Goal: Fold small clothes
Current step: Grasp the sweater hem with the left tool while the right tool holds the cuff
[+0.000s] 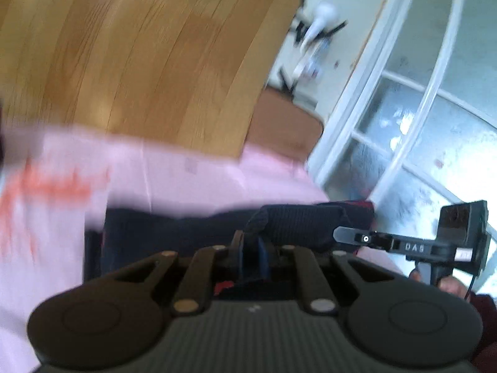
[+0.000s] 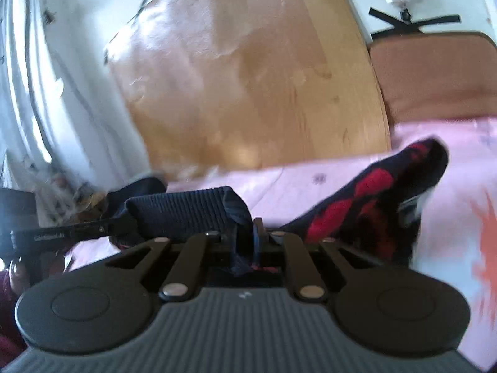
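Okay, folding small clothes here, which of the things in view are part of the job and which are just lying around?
Part of the job:
- dark sock with red pattern, pinched at its ribbed cuff by both claws
- left claw
- right claw
- pink cloth under the sock

Just lying about:
- brown cushion
- wooden floor
- white door frame

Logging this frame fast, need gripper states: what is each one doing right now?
Left gripper: shut on the ribbed cuff of the dark navy knitted sock with red diamonds.
Right gripper: shut on the same sock's cuff.
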The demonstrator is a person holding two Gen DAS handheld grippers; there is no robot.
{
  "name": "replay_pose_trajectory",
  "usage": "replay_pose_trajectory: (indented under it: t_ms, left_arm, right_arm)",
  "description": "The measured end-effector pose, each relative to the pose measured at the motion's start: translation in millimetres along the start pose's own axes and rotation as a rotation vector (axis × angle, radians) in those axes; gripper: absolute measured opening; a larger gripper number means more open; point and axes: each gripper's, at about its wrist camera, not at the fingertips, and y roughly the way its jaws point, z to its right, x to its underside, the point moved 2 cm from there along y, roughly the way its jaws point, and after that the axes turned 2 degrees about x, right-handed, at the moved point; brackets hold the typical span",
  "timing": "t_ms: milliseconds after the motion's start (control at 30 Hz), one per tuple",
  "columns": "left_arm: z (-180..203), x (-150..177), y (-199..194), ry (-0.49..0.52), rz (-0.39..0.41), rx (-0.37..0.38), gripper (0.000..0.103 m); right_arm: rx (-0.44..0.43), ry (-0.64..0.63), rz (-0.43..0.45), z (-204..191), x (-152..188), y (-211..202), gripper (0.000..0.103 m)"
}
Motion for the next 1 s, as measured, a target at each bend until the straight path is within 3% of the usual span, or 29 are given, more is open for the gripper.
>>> replay_pose_trajectory:
  t_ms: [133,233,300,367,433,533,633,700,767,867,933,1000]
  left_arm:
    - [-21,44,-2,-0.094,-0.105,-0.085,0.02]
    - [-27,42,-31,-0.133,-0.067,-0.092,0.024]
    - [-33,26,-55,-0.138,0.009,-0.09,0.032]
    - [-40,6,-72,-0.153,0.095,-0.095,0.038]
    - [-47,-14,-69,-0.168,0.123,-0.116,0.038]
    - [-62,-36,-38,-0.172,0.081,-0.132,0.038]
    - [-82,-36,6,-0.232,-0.027,-0.138,0.038]
    - [-92,-34,25,-0.277,-0.048,-0.139,0.03]
    - [-91,-32,23,-0.266,-0.017,-0.155,0.004]
    - [-94,-29,11,-0.249,0.042,-0.195,0.003]
    - [-101,-29,5,-0.252,0.051,-0.263,0.003]
    - [-111,-24,5,-0.29,0.029,-0.276,0.003]
  right_arm:
    - [0.052,0.035,-0.131,-7,65,5,0.02]
    - [0.039,0.048,-0.141,-9,71,-3,0.031]
    - [0.012,0.048,-0.097,-5,58,-16,0.043]
    - [0.021,0.057,-0.044,2,46,-31,0.045]
    - [0.038,0.089,0.011,11,34,-37,0.045]
    - [0.093,0.144,0.079,21,26,-37,0.046]
    - [0.162,0.182,0.091,30,29,-24,0.046]
    - [0.204,0.201,0.08,39,32,-16,0.046]
    - [0.236,0.215,0.074,46,37,-7,0.046]
    - [0.245,0.252,0.063,57,42,1,0.047]
    - [0.259,0.247,0.049,57,46,6,0.047]
    - [0.26,0.261,0.053,67,51,10,0.041]
